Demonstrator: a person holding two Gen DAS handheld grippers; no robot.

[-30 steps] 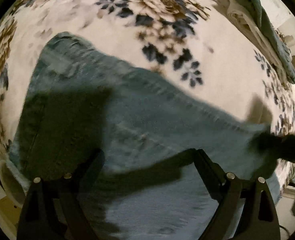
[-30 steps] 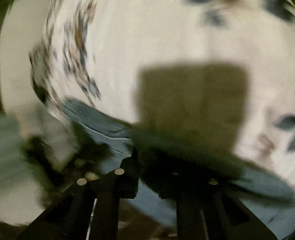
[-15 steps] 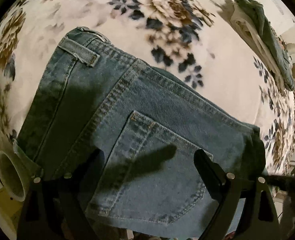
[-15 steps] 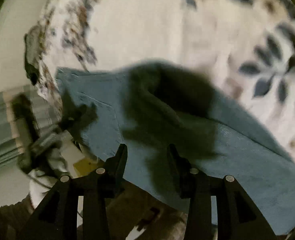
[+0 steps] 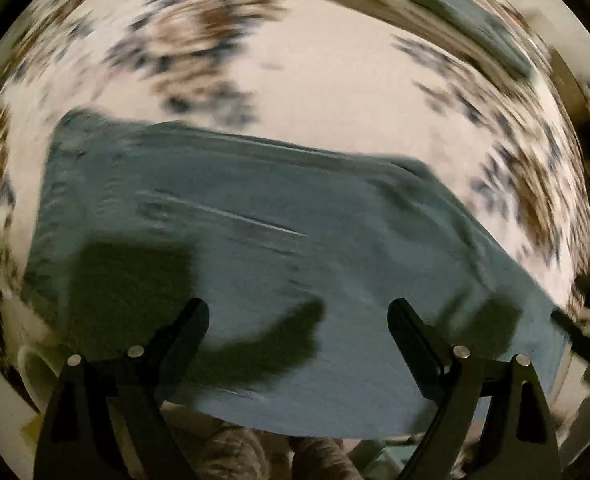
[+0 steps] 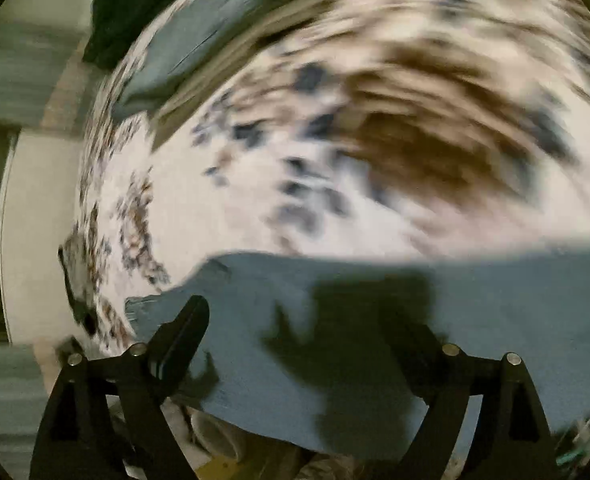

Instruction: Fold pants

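The blue denim pants (image 5: 263, 248) lie folded on a white floral blanket (image 5: 335, 92), near its front edge. Both views are blurred by motion. My left gripper (image 5: 297, 316) is open above the near part of the pants and holds nothing. In the right wrist view the pants (image 6: 495, 304) fill the lower part of the frame. My right gripper (image 6: 315, 320) is open above them and holds nothing. Its right finger is partly lost in a dark shadow on the denim.
A stack of folded clothes (image 5: 471, 20) lies at the far right of the blanket; it also shows in the right wrist view (image 6: 199, 36) at the upper left. A white cup-like object (image 5: 35, 372) sits below the blanket's front edge.
Both cameras have swung fast and now blur. My right gripper has opened wide. The pants lie flatter and the pocket side no longer shows clearly.
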